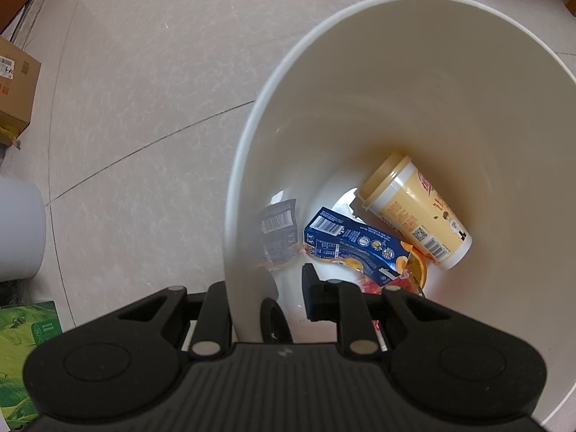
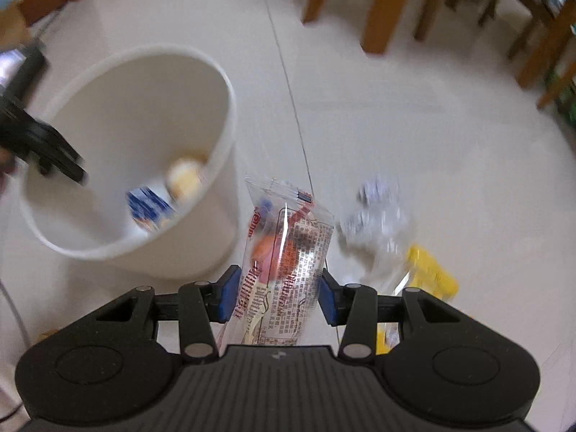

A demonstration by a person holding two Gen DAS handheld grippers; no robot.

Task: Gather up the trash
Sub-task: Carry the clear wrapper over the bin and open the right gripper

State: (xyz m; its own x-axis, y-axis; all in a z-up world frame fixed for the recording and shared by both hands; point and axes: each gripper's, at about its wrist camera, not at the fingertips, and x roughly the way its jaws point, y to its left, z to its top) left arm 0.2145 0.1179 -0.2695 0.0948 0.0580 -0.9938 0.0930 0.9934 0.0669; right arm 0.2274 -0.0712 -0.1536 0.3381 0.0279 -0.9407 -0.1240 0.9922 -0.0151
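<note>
My left gripper (image 1: 264, 289) is shut on the rim of the white bin (image 1: 414, 82); one finger sits outside the wall and the other inside. Inside the bin lie a yellow cup (image 1: 414, 208), a blue carton (image 1: 352, 244), a dark wrapper (image 1: 277, 234) and an orange wrapper (image 1: 417, 266). My right gripper (image 2: 279, 288) is shut on a clear snack wrapper (image 2: 288, 244) with red print, held upright just right of the tilted bin (image 2: 144, 108). The left gripper (image 2: 43, 144) shows at that bin's left rim. A crumpled clear plastic piece (image 2: 378, 216) and a yellow packet (image 2: 432, 273) lie on the floor.
Pale floor tiles (image 1: 144, 72) surround the bin. A cardboard box (image 1: 14, 86), a white round object (image 1: 18, 230) and a green box (image 1: 25, 352) stand to the left. Wooden table and chair legs (image 2: 385, 7) stand beyond the bin at the back right.
</note>
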